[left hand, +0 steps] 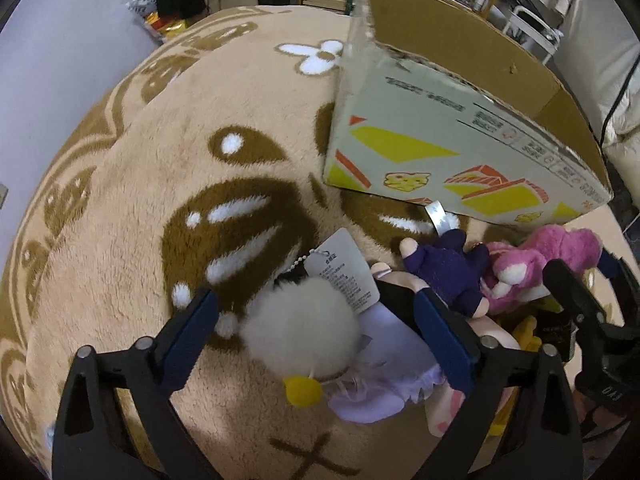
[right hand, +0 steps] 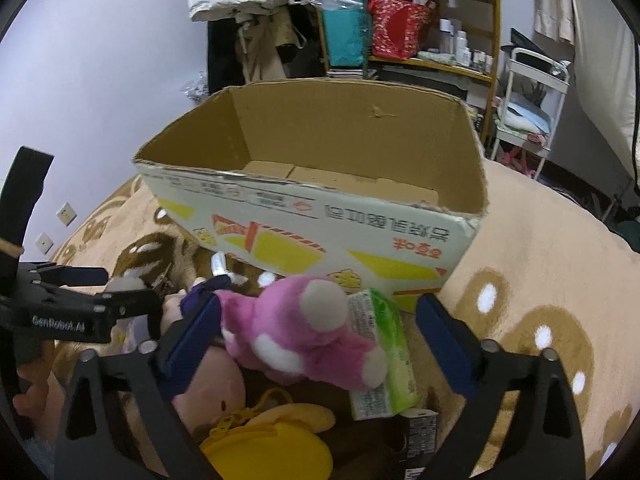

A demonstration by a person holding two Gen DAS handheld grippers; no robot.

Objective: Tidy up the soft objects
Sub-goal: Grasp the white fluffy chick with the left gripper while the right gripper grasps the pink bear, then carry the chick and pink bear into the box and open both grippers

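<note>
A pile of soft toys lies on the tan rug in front of an open cardboard box (left hand: pixel 440 128), which also shows in the right wrist view (right hand: pixel 320 216). My left gripper (left hand: pixel 316 320) is open around a white fluffy plush (left hand: pixel 300 328) with a paper tag (left hand: pixel 344 272) and a lilac dress. A dark purple doll (left hand: pixel 452 268) and a pink plush (left hand: pixel 532 264) lie to its right. My right gripper (right hand: pixel 320 332) is open around the pink plush (right hand: pixel 304 332), above a green packet (right hand: pixel 384 352), a yellow pouch (right hand: pixel 264 444) and a peach doll (right hand: pixel 216 392).
The box looks empty inside (right hand: pixel 352 184). The other gripper (right hand: pixel 80 312) shows at the left in the right wrist view. Shelves (right hand: pixel 420 20) and a white cart (right hand: pixel 532 100) stand behind the rug (left hand: pixel 160 200). A wall (right hand: pixel 100 60) is at the left.
</note>
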